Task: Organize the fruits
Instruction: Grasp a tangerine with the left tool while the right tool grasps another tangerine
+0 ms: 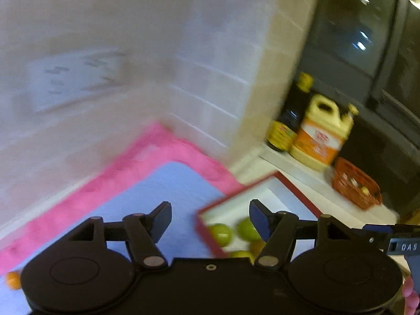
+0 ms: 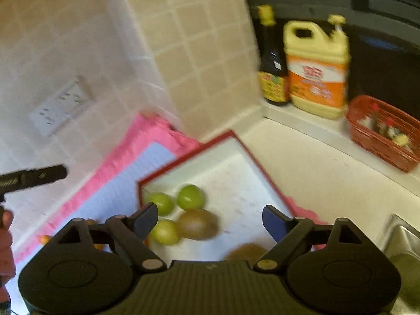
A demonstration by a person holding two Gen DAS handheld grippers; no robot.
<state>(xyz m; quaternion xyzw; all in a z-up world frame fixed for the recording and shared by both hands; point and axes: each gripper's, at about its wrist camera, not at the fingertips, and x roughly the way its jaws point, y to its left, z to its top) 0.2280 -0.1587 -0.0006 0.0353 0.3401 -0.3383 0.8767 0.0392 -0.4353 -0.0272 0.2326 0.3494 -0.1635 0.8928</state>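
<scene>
A white tray with a red rim (image 2: 236, 141) lies on a pink-edged blue mat (image 2: 126, 183). It holds green round fruits (image 2: 190, 197) and brown kiwis (image 2: 198, 224). My right gripper (image 2: 210, 220) is open and empty, above the tray's near part. My left gripper (image 1: 210, 219) is open and empty, over the mat and the tray's left corner (image 1: 202, 215); green fruits (image 1: 221, 233) show between its fingers. A small orange fruit (image 1: 13, 279) lies on the mat at the far left. Both views are blurred.
A tiled wall with a white socket plate (image 2: 61, 107) stands behind the mat. A dark sauce bottle (image 2: 273, 60), a yellow jug (image 2: 317, 71) and a red basket (image 2: 383, 134) stand on the back ledge. A steel sink (image 2: 404, 249) is at the right.
</scene>
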